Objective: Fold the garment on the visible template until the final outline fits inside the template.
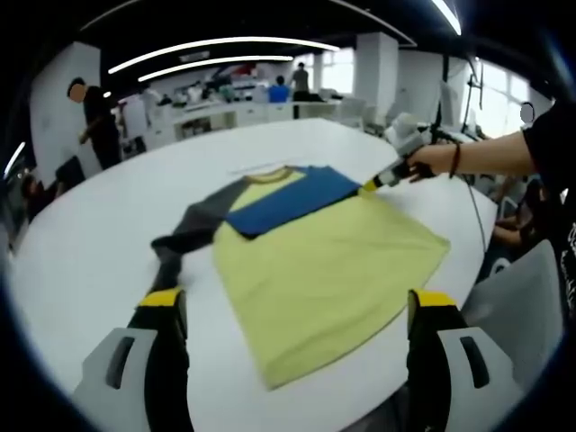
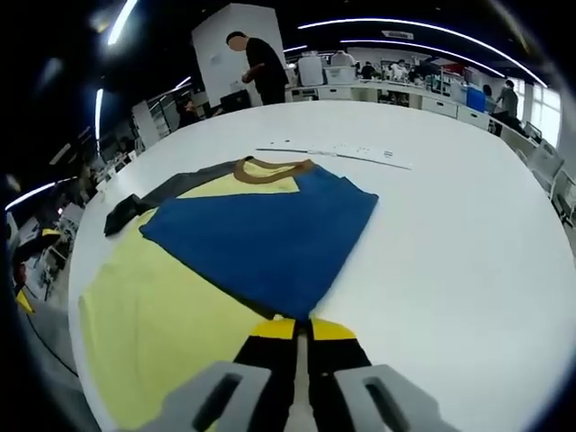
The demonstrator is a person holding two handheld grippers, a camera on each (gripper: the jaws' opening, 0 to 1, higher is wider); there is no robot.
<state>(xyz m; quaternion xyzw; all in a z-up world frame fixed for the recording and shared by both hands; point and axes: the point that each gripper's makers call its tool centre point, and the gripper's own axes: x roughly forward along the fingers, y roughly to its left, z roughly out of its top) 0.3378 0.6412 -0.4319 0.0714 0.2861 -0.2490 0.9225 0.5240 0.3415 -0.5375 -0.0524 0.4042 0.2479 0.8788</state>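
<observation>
Jaws of the left gripper stand wide apart at the bottom of the left gripper view, yellow tips low left and low right, nothing between them, hovering at the near hem of the garment. Garment lies flat on the white bench, frame centre: yellow body, dark grey sleeve trailing toward left, blue sleeve folded across the chest, brown collar at top. Right gripper enters from upper right of that frame, held by a hand, its tip at the blue sleeve's edge.

Right gripper view: jaws of the right gripper pressed together at bottom centre, pinching the corner of the blue sleeve. Yellow body spreads lower left, grey sleeve upper left. Thin white strip lies on the bench beyond the collar. Person in black stands at the far bench edge, top of frame.
</observation>
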